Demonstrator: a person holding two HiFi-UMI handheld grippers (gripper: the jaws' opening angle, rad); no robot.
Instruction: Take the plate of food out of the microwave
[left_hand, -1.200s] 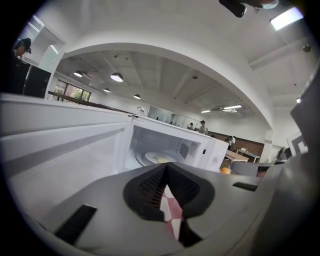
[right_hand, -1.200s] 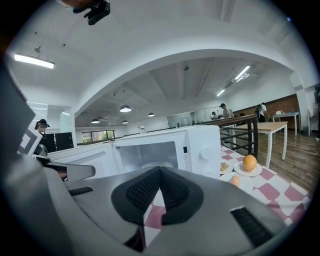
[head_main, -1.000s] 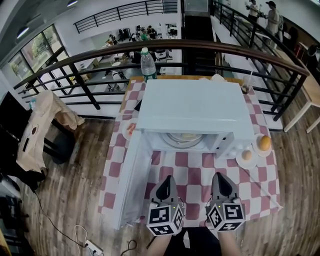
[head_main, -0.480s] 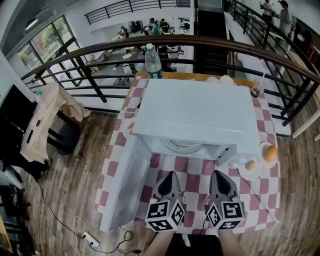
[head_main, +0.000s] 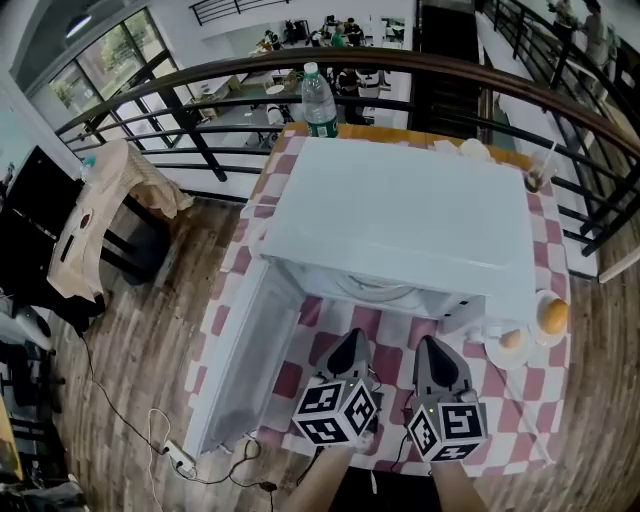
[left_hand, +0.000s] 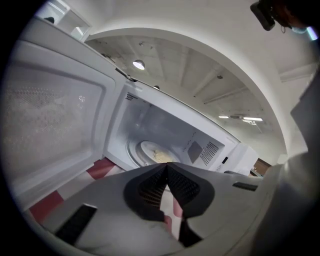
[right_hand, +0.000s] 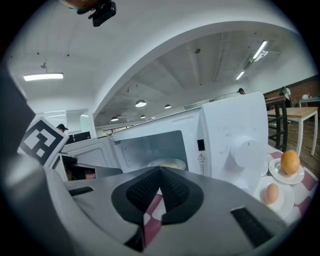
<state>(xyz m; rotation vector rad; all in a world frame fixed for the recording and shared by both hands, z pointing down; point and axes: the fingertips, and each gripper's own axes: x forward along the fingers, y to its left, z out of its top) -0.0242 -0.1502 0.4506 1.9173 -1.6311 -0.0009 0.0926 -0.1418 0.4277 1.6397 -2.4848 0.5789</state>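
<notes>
1. Head view: the white microwave (head_main: 400, 225) sits mid-table on the checked table (head_main: 290, 385), and its door (head_main: 245, 350) is swung wide toward the table's left edge. The roof hides most of the cavity from up here. The left gripper (head_main: 351, 340) and right gripper (head_main: 432, 346) hang side by side over the near edge, noses toward the opening. A water bottle (head_main: 318, 100) stands at the far edge. An egg (head_main: 511, 339) and an orange (head_main: 552, 316) sit on saucers (head_main: 492, 352) by the right edge.

2. Left gripper view: the jaws are pinched tip to tip, with nothing between them. Past the tips, there it is, the plate of food (left_hand: 157, 155). It rests on the turntable inside the cavity, apart from the gripper. The open door fills the left side.

3. Right gripper view: this claw is closed too, pads meeting, empty. The plate shows pale in the cavity beyond the tips. The microwave's knob panel rises to the right. Egg and orange sit on their saucers further right, close beside that panel.
</notes>
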